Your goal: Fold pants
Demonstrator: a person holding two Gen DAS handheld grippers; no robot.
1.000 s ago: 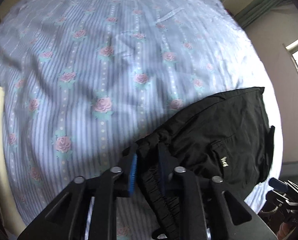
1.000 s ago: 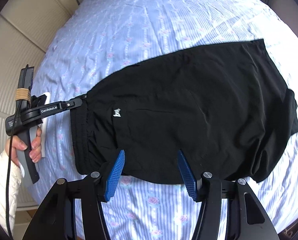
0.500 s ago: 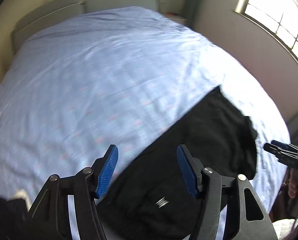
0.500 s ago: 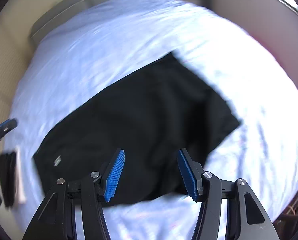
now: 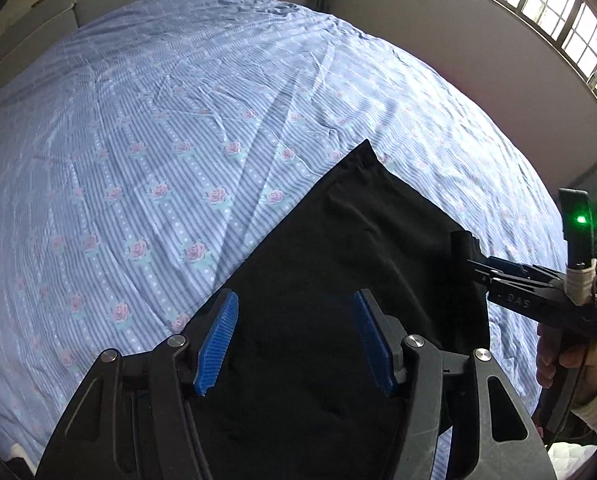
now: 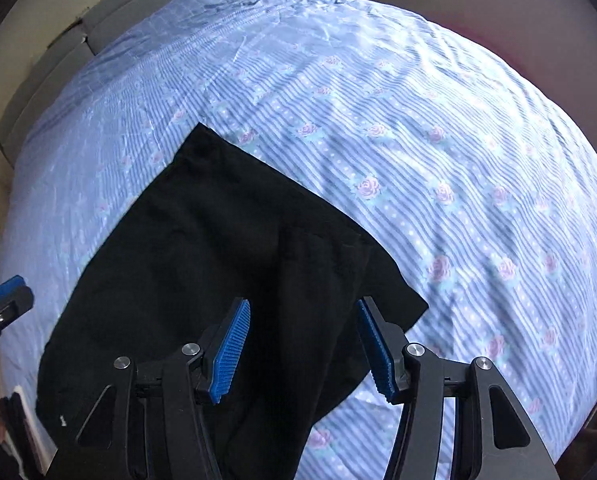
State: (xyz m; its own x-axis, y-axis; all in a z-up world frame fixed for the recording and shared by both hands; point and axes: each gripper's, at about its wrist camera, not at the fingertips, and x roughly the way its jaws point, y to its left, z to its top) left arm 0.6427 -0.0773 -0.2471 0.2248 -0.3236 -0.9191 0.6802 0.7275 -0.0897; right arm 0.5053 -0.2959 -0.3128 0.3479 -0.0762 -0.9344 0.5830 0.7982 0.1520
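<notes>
On the bed: black pants (image 5: pixel 338 280) lie flat on my striped rose-print sheet (image 5: pixel 158 140), near the foot edge.
Long axis: diagonal, running away from me toward the far corner (image 6: pixel 202 130).
Left gripper (image 5: pixel 296 344): wide open, hovering over the cloth, nothing held.
Right gripper (image 6: pixel 304 350): also wide open, empty, right above the rumpled near end, so I'd guess it grabs first.
Fabric: thin, matte, limp, a few soft creases. Looks slippery-ish.

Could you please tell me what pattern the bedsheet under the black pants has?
The bedsheet is light blue striped cotton with pink roses; it shows best in the left wrist view.
</notes>
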